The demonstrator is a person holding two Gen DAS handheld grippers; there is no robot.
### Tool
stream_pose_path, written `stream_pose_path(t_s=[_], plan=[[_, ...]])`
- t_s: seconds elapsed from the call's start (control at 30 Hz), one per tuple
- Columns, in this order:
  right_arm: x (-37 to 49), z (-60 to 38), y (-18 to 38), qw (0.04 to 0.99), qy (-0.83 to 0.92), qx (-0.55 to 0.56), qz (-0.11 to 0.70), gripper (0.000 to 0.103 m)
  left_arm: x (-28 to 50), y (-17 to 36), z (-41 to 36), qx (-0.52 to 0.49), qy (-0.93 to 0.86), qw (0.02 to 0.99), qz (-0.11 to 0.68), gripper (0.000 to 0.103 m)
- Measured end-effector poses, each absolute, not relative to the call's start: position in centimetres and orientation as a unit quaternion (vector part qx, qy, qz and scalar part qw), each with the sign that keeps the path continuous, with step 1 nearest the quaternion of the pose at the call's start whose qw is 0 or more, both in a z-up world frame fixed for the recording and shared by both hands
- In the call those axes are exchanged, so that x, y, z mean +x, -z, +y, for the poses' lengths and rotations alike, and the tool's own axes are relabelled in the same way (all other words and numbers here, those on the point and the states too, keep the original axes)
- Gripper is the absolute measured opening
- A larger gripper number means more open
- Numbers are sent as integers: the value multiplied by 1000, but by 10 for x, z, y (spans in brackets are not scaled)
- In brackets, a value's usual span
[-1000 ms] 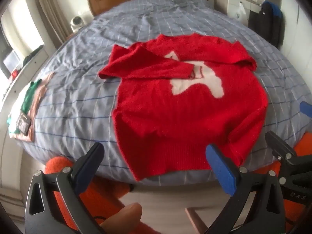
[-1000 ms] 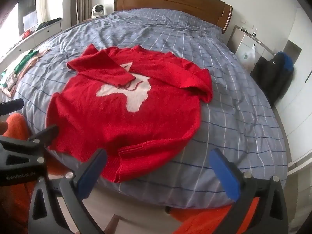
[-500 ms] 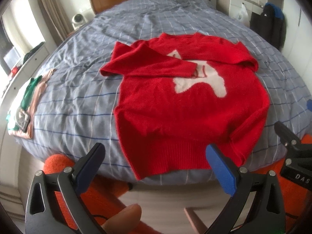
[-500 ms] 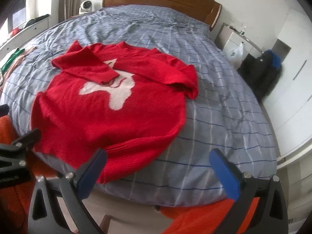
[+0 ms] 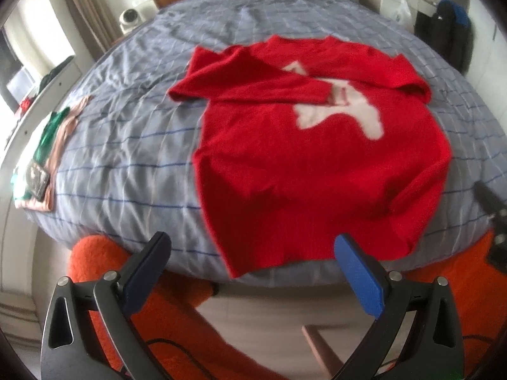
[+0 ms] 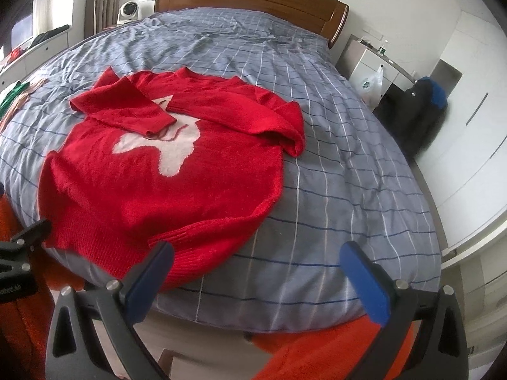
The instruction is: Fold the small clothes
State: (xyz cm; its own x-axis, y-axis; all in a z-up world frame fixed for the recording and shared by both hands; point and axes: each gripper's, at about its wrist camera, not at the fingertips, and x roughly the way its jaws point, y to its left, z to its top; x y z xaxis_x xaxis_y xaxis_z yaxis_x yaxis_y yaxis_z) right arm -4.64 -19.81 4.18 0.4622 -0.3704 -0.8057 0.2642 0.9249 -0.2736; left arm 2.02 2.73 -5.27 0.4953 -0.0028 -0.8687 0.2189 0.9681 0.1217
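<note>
Red sweater [image 5: 320, 164] lies flat, front up, on the bed [image 5: 126, 145], near the foot edge; its hem reaches the mattress edge. I see a white figure [image 5: 342, 114] on the chest. One sleeve [image 5: 250, 85] is folded across the chest, its cuff resting on the white figure. The other sleeve [image 6: 253, 110] is folded over along the shoulder line, bunched at the far corner.

My left gripper [image 5: 253, 272] hovers off the foot of the bed, just short of the hem, fingers spread wide, nothing between them. My right gripper [image 6: 256, 275] hangs likewise over the bed edge beside the sweater's hem corner, fingers wide apart and empty. Neither touches the cloth.

Bedcover is grey-blue with a grid of thin lines. A folded green and pink garment [image 5: 44, 158] sits at the bed's left edge, well apart from the sweater. Wooden headboard [image 6: 253, 3] at the far end. A dark bag [image 6: 412, 107] stands by the wall right of the bed. Left view is motion-blurred.
</note>
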Motion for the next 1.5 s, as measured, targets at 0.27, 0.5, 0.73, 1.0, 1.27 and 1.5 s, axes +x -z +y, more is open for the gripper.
stream_pose_path(t_s=[0.27,0.5,0.73,1.0,1.27,1.5], plan=[[-42,-211,-10,857,98,50,503,103,41,100,79,55,45,833,549,103],[5,-181,48,849,64,7,525,101,68,111,86,19,59,834,548,102],[-47,-252,38,802,188,18,566,101,72,114,94,20,79,837,542,102],[-12,-203,20,850,36,112,514,101,75,127,83,18,83,825,558,68],[-10,-193,50,833,30,66,548,16,58,121,88,-10,136,802,582,3],[-73,-251,40,787,83,136,597,16,45,119,106,-24,160,769,618,3]])
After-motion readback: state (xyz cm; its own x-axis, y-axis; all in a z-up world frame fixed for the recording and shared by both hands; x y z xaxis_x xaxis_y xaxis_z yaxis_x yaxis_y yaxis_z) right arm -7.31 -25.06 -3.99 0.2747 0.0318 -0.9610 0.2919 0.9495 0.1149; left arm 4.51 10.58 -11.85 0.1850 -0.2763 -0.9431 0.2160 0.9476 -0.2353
